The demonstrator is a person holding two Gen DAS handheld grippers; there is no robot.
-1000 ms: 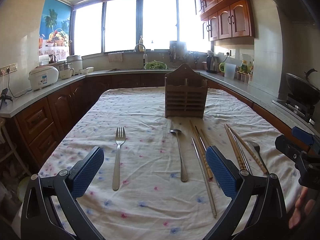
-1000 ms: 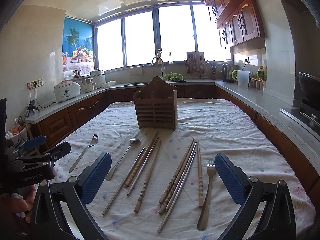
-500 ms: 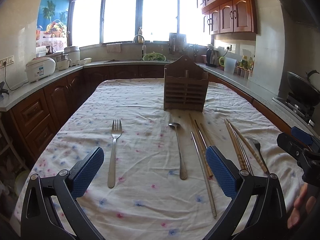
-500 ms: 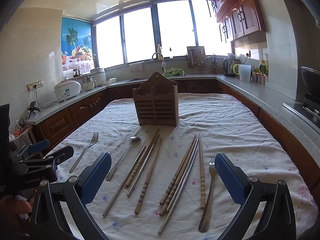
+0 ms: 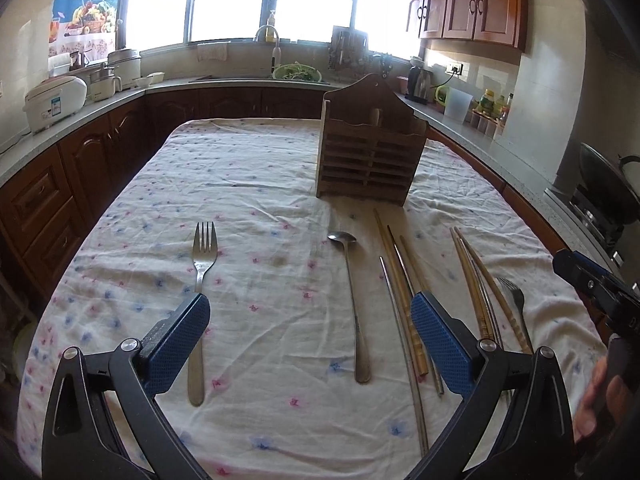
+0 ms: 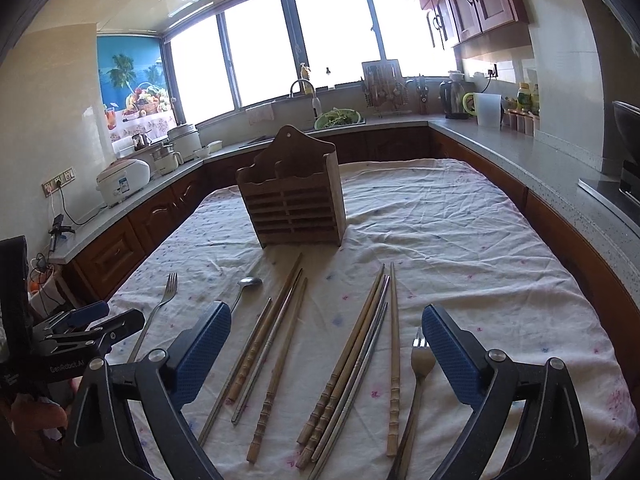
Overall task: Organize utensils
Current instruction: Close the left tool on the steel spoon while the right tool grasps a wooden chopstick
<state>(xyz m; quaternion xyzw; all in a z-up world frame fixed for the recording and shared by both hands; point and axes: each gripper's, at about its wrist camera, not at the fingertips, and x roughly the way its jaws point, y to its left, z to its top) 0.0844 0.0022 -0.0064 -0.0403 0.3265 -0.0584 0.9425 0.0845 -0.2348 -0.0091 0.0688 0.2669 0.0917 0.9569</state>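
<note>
Wooden caddy (image 5: 370,148) stands upright mid-table on the flowered cloth (image 5: 256,184), slatted front toward the grippers, scalloped pockets open at the top. Nothing visible inside it; the sorting looks barely begun.

Laid out in front, handles toward the person: a fork (image 5: 201,292) at far left, a spoon (image 5: 352,300) beside it, then a bundle of chopsticks (image 6: 272,344), mixed bamboo and steel, a second bundle (image 6: 352,360) to the right, and a second fork (image 6: 416,388) at the right edge.

Left gripper (image 5: 310,344) hovers low over the near cloth, jaws spread wide, nothing in them; its left pad sits over the left fork's handle, the spoon between the pads. Right gripper (image 6: 326,352) likewise wide and empty, straddling the right chopstick bundle and second fork.

Likely step: choosing a first piece. Advice:
- Take one item at a time. Chopsticks lie touching, so a careless pinch would drag neighbours.
- Grip flat metal handles across the narrow sides, near mid-length, or they will pivot.
- Thin steel on loose cloth: expect the fabric to bunch; come straight down.
- Tip each piece vertical before lowering it into a pocket.
</note>
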